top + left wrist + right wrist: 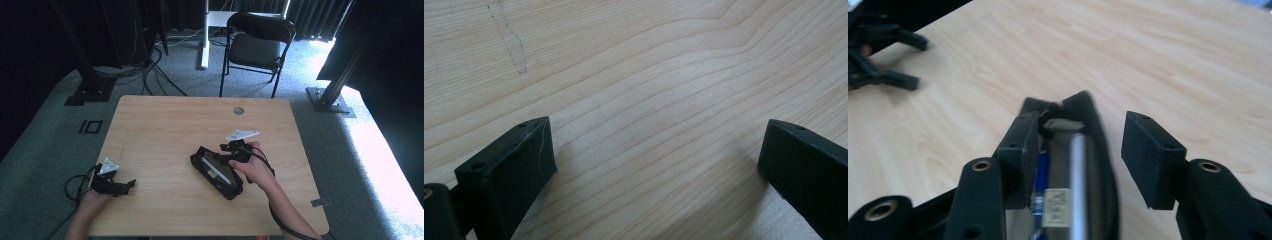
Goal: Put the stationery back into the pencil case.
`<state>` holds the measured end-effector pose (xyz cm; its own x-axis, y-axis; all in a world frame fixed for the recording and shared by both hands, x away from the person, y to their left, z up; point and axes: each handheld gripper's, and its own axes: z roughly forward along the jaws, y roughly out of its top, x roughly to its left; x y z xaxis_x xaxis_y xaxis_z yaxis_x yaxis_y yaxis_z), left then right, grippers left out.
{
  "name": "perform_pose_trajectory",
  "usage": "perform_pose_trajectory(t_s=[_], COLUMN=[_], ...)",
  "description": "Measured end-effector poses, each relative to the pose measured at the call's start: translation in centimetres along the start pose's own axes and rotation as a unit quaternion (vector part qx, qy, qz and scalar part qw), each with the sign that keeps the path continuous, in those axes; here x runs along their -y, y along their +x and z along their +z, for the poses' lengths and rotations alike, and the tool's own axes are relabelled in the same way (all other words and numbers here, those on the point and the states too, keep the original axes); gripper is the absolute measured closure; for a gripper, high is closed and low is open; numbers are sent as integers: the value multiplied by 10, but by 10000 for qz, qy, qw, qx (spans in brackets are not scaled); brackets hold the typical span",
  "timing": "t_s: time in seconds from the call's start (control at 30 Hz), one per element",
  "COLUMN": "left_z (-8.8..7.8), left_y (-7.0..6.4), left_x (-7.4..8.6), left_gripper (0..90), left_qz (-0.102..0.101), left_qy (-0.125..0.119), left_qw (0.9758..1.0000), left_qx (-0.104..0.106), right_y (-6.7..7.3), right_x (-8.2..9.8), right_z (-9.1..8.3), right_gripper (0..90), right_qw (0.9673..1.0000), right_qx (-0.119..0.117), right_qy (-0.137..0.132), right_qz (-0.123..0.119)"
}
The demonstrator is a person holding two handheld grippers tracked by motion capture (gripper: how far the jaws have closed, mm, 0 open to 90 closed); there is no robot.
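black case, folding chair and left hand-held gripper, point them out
black case (pixel 216 172), high view, its open top
folding chair (pixel 255 50), high view, seat
left hand-held gripper (pixel 131 183), high view, between its jaw tips

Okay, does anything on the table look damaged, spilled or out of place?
Nothing stands out. The black pencil case lies open and slantwise on the table, pens inside, with the right tool open around its edge. The left tool is open over bare wood.

The black case (pixel 1075 170) is blurred in the right gripper view and cut off at the bottom edge, so its contents cannot be read. In the high view, the right hand (pixel 252 167) hides the part of the case nearest it.
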<state>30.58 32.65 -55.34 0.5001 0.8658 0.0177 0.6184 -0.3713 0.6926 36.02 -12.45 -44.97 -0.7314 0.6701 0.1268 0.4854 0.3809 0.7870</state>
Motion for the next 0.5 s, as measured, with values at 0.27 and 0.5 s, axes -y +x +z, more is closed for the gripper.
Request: perform_pose_trajectory(t_s=[0.27,0.5], left_z=[0,0], left_y=[0,0], left_x=[0,0], left_gripper=[21,21], left_qz=[10,-2], left_qy=[2,1], left_qw=[10000,10000], left_qx=[0,2], right_y=[-19,-37], right_x=[2,12], right_z=[-5,-5], right_gripper=[437,437], right_qw=[9989,9972], right_qx=[341,590], right_qy=[-238,-245], right_qz=[209,385])
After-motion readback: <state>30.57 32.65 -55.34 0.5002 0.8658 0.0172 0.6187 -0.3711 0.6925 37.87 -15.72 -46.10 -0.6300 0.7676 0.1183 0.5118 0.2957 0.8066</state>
